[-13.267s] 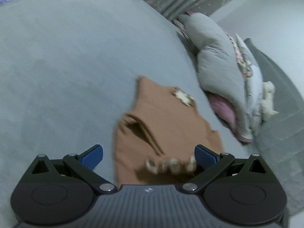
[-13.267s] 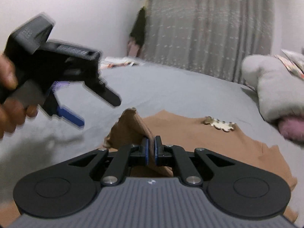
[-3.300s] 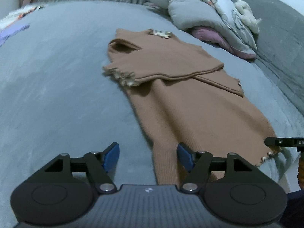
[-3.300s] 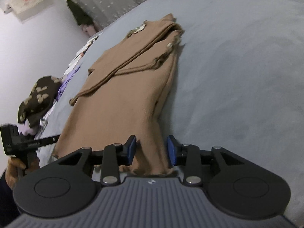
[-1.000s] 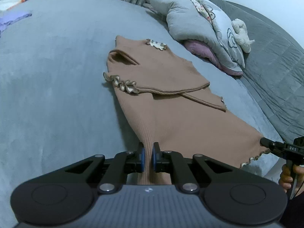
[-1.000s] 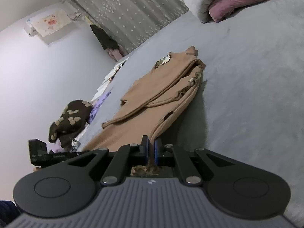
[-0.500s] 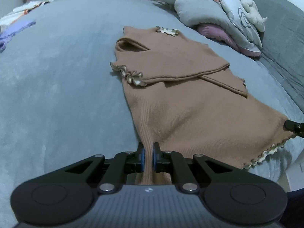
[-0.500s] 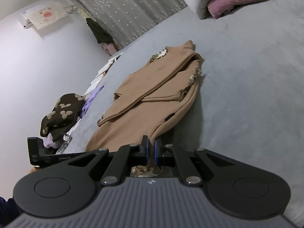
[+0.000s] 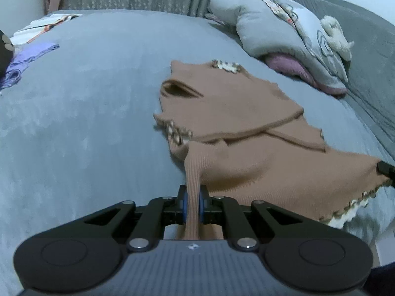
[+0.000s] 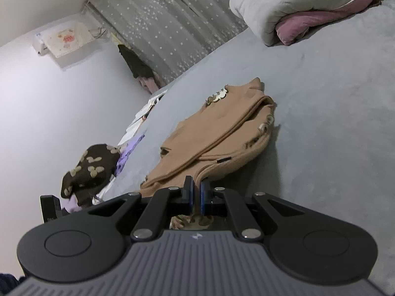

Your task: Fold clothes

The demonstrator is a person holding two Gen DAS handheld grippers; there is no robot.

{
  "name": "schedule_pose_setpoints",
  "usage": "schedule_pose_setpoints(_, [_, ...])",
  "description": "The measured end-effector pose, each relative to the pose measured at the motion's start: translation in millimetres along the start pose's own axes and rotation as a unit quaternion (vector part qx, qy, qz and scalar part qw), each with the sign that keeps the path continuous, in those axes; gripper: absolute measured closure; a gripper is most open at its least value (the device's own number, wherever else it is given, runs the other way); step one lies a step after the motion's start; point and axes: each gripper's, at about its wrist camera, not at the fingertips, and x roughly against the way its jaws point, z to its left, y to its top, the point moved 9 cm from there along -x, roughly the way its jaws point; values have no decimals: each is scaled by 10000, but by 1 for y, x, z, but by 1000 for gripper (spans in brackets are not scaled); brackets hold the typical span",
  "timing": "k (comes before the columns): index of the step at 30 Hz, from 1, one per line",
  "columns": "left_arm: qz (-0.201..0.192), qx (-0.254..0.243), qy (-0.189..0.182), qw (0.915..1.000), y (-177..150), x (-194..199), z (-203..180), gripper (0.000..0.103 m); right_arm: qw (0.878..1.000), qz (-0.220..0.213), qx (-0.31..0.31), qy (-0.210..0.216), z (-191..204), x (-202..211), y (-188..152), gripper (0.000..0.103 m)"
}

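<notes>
The brown sweater [image 9: 237, 113] lies on the bed [image 9: 86, 98], sleeves already crossed over its chest; the left gripper [image 9: 193, 206] and right gripper [image 10: 196, 197] each clamp a hem corner, lifted — the bottom-to-collar fold appears to remain.

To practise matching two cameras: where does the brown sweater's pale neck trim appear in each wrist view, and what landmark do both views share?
Left wrist: neck trim upper middle, at the sweater's far end.
Right wrist: neck trim just above centre, again at the far end.
Shared landmark: grey-and-pink quilt.
</notes>
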Motion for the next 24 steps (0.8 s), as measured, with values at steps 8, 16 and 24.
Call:
schedule_pose_setpoints(8, [-186, 290, -1, 9994, 31, 0, -1, 94, 9972, -387, -617, 174, -3, -11, 28, 97])
schedule_pose_setpoints(16, [-245, 709, -144, 9971, 64, -8, 5, 93, 9900, -745, -1138, 372, 3, -32, 55, 97])
schedule_pose_setpoints(24, [-287, 654, 161, 9973, 103, -35, 18, 93, 9832, -843, -1581, 345, -9, -75, 90, 97])
